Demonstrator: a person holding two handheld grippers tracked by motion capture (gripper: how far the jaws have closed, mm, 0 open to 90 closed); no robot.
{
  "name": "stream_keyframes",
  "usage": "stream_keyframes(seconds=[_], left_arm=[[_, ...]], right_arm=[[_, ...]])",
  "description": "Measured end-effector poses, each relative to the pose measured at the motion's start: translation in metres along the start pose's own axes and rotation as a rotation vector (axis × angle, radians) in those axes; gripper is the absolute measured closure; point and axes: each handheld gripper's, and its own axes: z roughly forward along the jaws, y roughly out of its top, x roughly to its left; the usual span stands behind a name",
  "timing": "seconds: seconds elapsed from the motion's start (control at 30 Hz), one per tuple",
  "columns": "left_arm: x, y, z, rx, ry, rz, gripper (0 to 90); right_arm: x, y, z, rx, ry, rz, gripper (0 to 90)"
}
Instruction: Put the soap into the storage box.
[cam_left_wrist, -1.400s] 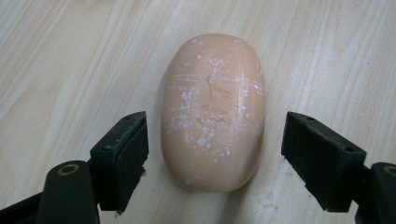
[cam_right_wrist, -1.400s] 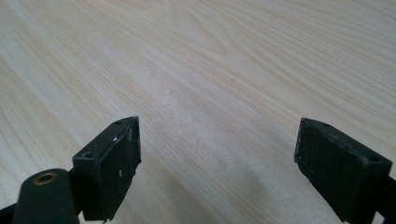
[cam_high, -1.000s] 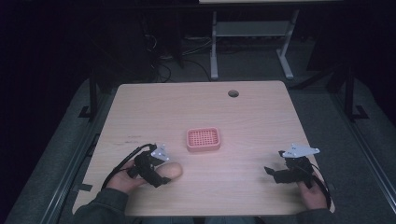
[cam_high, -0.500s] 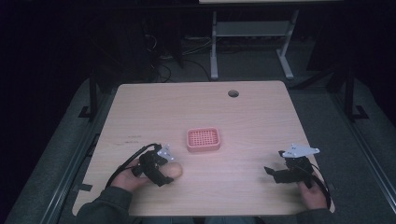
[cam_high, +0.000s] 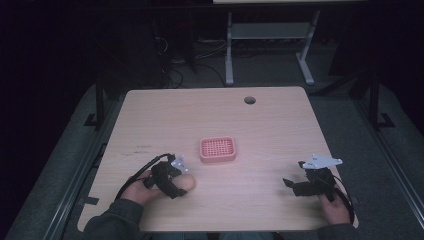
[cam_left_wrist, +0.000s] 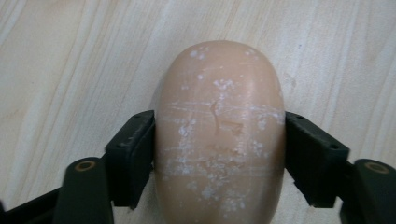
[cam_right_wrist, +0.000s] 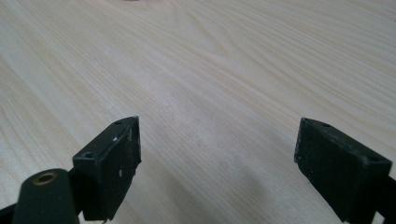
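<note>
At the near left of the bench (cam_high: 260, 120), the left claw (cam_high: 181, 186) has both jaws pressed against the sides of a peach-coloured oval soap bar (cam_left_wrist: 219, 135), which lies on the wood. A pink perforated soap dish (cam_high: 217, 149) sits near the middle of the bench, just beyond and to the right of the bar. At the near right, the right claw (cam_right_wrist: 217, 163) is spread wide over bare wood, gripping nothing.
</note>
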Motion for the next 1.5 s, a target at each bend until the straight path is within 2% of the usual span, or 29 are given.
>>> stream_keyframes(seconds=[0.33, 0.73, 1.2, 1.33, 1.5], left_arm=[[-0.001, 0.001, -0.001, 0.009, 0.01, 0.002, 32.2], [0.0, 0.004, -0.006, -0.005, 0.023, -0.004, 32.3], [0.007, 0.022, -0.006, 0.003, 0.002, 0.011, 32.3], [0.009, 0.026, -0.007, 0.018, -0.005, 0.014, 32.3], [0.012, 0.032, -0.011, 0.015, -0.01, 0.023, 32.3]], right_arm=[[0.0, 0.0, 0.0, -0.003, 0.0, 0.001, 14.1], [-0.002, -0.002, -0.003, -0.022, -0.007, 0.014, 14.1], [-0.002, -0.003, -0.006, -0.037, -0.01, 0.024, 14.1], [0.0, -0.003, -0.006, -0.035, -0.009, 0.024, 14.1], [0.001, -0.002, -0.007, -0.04, -0.009, 0.018, 14.1]])
